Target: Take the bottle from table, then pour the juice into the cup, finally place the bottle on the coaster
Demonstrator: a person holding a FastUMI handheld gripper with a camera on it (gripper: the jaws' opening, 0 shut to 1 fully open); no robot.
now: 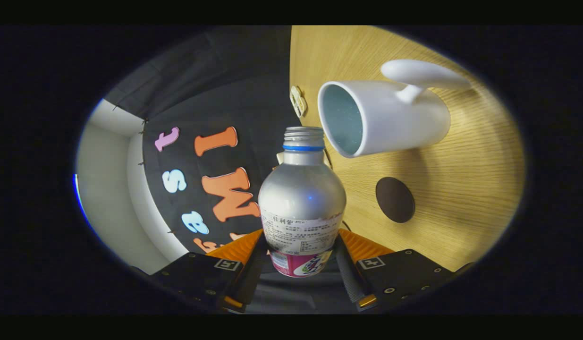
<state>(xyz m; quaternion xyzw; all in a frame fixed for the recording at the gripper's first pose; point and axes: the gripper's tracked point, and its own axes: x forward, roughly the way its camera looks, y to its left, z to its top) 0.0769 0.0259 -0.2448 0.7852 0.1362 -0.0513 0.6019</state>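
My gripper (300,257) is shut on a silver bottle (301,198) with a printed label, both fingers pressing its lower body. The bottle has no cap and a blue ring sits below its threaded neck. The whole view is rolled about a quarter turn, so the bottle lies tipped on its side relative to the wooden table (461,189). Its mouth is just short of the rim of a white cup (390,118) with a handle, which stands on the table. A dark round coaster (395,199) lies on the table beside the cup, nearer to my fingers.
A small pale object (298,100) sits at the table's far edge beyond the cup. The booth's black cloth wall and a white wall are behind the bottle.
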